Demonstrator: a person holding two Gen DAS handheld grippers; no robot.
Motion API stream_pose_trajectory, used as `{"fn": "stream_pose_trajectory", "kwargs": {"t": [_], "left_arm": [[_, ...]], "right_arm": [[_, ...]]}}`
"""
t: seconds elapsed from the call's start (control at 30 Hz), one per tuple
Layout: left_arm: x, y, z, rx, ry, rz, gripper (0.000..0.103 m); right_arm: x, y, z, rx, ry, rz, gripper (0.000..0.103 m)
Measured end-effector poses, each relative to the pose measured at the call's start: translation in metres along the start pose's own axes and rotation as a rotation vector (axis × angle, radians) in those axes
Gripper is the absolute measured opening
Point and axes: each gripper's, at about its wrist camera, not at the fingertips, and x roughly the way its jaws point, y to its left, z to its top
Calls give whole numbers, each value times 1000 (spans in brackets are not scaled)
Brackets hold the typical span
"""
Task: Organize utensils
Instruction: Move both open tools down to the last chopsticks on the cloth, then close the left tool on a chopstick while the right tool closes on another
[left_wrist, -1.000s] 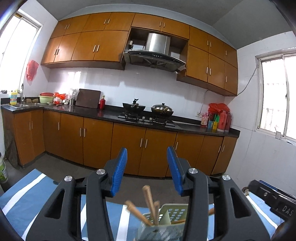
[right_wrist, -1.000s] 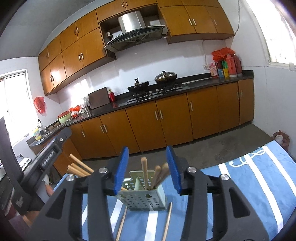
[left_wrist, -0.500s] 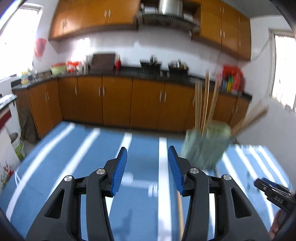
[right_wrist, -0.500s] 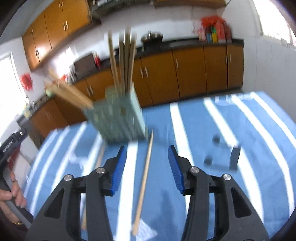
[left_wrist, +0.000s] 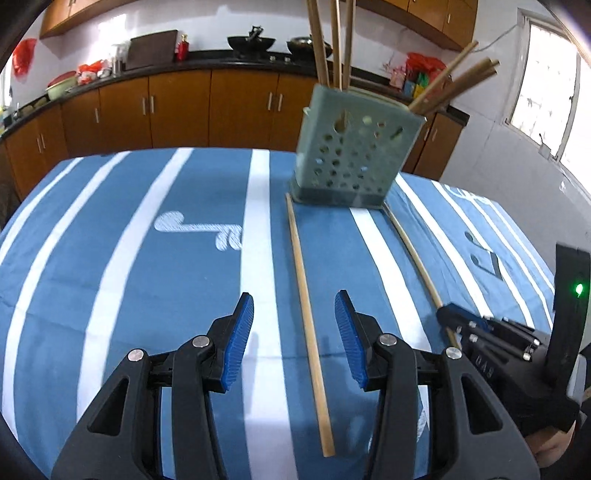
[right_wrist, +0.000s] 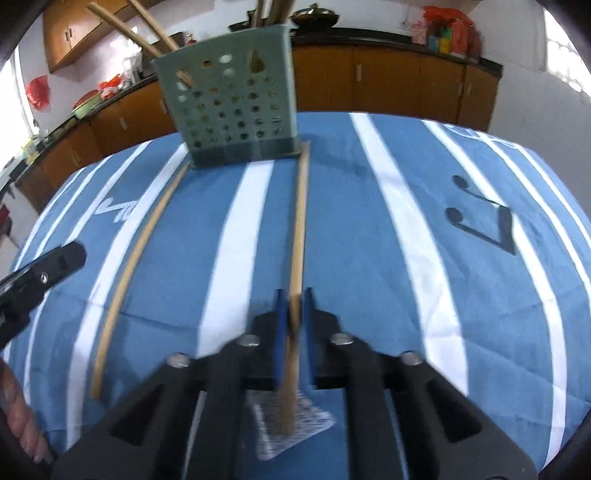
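A grey-green perforated holder (left_wrist: 354, 158) (right_wrist: 229, 110) stands on the striped cloth with several wooden chopsticks upright and leaning in it. Two loose chopsticks lie on the cloth, running from its base toward me. My left gripper (left_wrist: 295, 325) is open low over the left chopstick (left_wrist: 306, 302), which lies between the blue pads without touching them. My right gripper (right_wrist: 293, 310) is shut on the right chopstick (right_wrist: 300, 221) near its close end. In the left wrist view that gripper's tip (left_wrist: 456, 315) sits on the same chopstick (left_wrist: 413, 254).
The blue cloth with white stripes (left_wrist: 110, 258) covers the whole table. A white label (right_wrist: 295, 432) lies under the right gripper. A person's hand (right_wrist: 18, 424) shows at the lower left of the right wrist view. Brown kitchen cabinets (left_wrist: 177, 107) stand behind the table.
Both grippers have dropped toward the table and tilted downward. The right jaws, open half a second ago, have closed on a chopstick. The left jaws keep the same gap.
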Motion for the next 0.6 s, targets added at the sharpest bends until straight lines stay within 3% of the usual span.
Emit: {"fn": "stream_pose_trajectory", "kwargs": {"t": [0.17,0.33,0.4,0.6], "left_arm": [[11,-11,-10,37,44,-3,45],[26,-25,-20,95,100,24,29],[32,-27,-22,108,112,65,11],[35,-2,-10,58,109,148,7]], "right_arm": [[1,-26,9,101,-4,-51,8],[0,-56,12,210,0,-75,8],[1,-58,13,204,7,-70,8],[5,-49,19,134,27,-34,8]]}}
